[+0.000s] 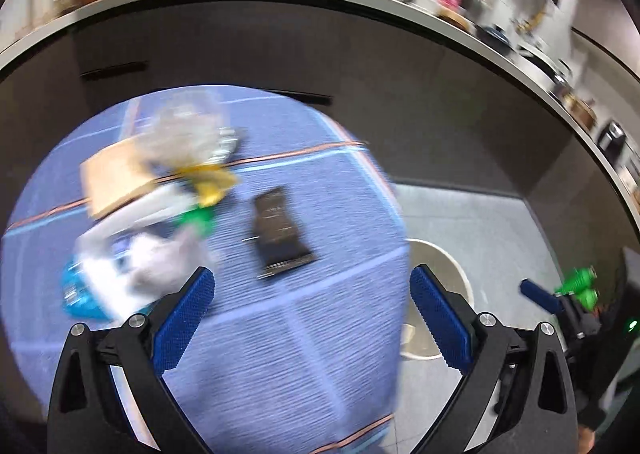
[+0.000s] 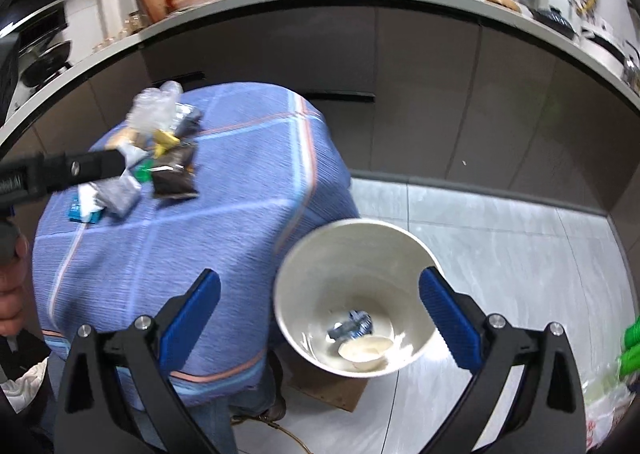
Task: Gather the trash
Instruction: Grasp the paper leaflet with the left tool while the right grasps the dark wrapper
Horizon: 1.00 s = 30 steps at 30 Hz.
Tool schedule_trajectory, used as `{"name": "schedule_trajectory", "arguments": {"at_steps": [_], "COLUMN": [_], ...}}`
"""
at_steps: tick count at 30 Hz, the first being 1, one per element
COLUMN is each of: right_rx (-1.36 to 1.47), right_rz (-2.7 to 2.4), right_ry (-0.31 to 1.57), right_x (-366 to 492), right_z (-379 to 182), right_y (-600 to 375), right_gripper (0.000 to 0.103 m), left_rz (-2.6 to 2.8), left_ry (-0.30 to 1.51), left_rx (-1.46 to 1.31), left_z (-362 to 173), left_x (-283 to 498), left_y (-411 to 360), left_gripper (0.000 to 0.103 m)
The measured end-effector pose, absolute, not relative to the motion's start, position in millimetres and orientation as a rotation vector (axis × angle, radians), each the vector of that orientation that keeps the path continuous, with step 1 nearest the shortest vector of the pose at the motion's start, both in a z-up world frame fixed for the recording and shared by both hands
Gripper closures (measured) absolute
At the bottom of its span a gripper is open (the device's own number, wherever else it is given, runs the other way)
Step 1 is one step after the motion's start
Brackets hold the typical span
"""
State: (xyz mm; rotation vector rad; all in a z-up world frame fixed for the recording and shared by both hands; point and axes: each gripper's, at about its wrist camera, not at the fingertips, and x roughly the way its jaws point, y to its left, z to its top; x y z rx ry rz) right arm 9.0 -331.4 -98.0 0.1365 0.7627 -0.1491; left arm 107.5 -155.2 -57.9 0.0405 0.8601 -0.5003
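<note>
L wrist view: my left fingers (image 1: 312, 318) spread wide, nothing between, above blue checked tabletop (image 1: 320, 334). Trash pile (image 1: 160, 193) at far left of cloth, blurred; dark packet (image 1: 278, 230) lies apart, just right of pile. Bin (image 1: 460, 278) rim shows on floor past cloth edge.

R wrist view: my right fingers (image 2: 320, 314) released, empty, above white bin (image 2: 304, 274) beside tabletop (image 2: 240, 173). Blue wrapper (image 2: 354, 324) & pale lid-like piece (image 2: 366, 348) lie in bin bottom. Trash pile (image 2: 160, 149) at far left of cloth.
</note>
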Motion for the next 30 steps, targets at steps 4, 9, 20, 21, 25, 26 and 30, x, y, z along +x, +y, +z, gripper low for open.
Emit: {"name": "schedule_trajectory", "arguments": {"at_steps": [4,9,20,21,25,26,30], "right_rx": [0.119,0.184,0.080,0.087,0.106,0.105,0.095], "right_rz": [-0.122,-0.013,0.134,0.130,0.086,0.079,0.054], "right_ry": [0.706,0.652,0.762,0.770,0.795,0.799,0.821], "right_x": [14,27,76,83,99,102,123], "right_z": [-83,-71,-77,-79,-84,-86,-94], "right_y": [-310,-283,-206,-204,-209,-211,-213], "right_gripper": [0.003,0.003,0.003,0.003,0.004,0.005,0.017], "left_rz": [-0.417,-0.344,-0.311,-0.316,-0.351,-0.364,-0.460], "left_ry": [0.850,0.857,0.863,0.864,0.878,0.884,0.912], "left_rx": [0.005,-0.048,-0.103,-0.110,-0.146,-0.157,-0.182], "left_z": [-55,-57,-66,-66,-69,-71,-76], "left_x": [105,102,102,102,106,107,112], "left_y": [-111,-62,-7,-5,0,1,-8], "left_gripper": [0.008,0.008,0.009,0.009,0.009,0.010,0.022]}}
